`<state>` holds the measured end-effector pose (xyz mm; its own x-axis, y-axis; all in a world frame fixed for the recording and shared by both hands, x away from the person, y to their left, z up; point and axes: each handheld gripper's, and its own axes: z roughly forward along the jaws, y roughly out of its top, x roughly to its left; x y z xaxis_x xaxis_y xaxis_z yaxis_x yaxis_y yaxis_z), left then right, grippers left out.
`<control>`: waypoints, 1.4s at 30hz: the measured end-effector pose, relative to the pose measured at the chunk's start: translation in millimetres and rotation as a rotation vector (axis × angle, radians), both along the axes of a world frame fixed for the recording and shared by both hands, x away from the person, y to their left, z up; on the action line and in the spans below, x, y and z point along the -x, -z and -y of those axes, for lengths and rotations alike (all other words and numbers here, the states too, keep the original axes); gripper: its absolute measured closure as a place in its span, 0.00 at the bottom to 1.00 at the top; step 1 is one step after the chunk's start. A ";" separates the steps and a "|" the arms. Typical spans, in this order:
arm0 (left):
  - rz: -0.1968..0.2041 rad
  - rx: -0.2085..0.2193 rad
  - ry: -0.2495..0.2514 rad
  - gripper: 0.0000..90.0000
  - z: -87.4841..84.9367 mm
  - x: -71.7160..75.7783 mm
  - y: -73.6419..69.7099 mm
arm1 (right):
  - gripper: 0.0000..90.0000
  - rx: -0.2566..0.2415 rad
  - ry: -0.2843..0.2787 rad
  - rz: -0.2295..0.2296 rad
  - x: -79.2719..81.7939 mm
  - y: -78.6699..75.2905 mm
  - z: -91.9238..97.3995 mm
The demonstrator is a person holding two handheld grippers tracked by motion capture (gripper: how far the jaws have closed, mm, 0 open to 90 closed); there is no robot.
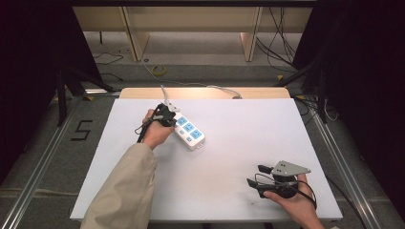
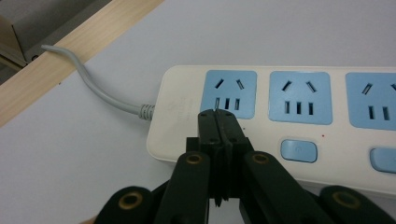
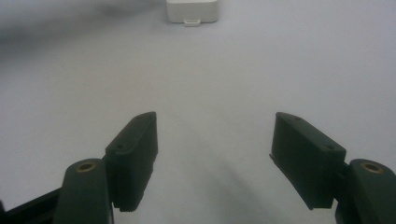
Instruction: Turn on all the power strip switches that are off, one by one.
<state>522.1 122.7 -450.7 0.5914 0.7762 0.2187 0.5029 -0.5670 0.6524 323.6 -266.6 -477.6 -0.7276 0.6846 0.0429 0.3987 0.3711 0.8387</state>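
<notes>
A white power strip point(image 1: 189, 130) with blue sockets lies left of centre on the white table top point(image 1: 248, 138), its grey cable point(image 1: 215, 88) running off the back edge. My left gripper point(image 1: 173, 119) is shut, its tips resting on the strip's cable end. In the left gripper view the closed jaws point(image 2: 218, 115) press just below the first blue socket point(image 2: 229, 93), beside a blue switch button point(image 2: 299, 150). My right gripper point(image 1: 256, 175) sits open near the front right, with nothing between its jaws point(image 3: 215, 135); the far end of the strip point(image 3: 192, 10) lies ahead of it.
A wooden strip point(image 1: 143, 92) runs along the table's back edge. Beyond it are a shelf frame, loose cables and a yellow coil point(image 1: 159, 70) on the floor. Metal rails flank both sides of the table.
</notes>
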 end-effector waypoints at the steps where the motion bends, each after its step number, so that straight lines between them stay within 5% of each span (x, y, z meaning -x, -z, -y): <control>1: -0.002 0.001 0.000 1.00 0.6 -0.2 0.5 | 0.36 -0.001 0.000 0.000 -0.1 0.0 0.1; 42: -0.041 0.000 -0.007 1.00 7.6 -7.1 4.1 | 0.36 -0.007 0.003 0.000 -0.1 -0.2 1.7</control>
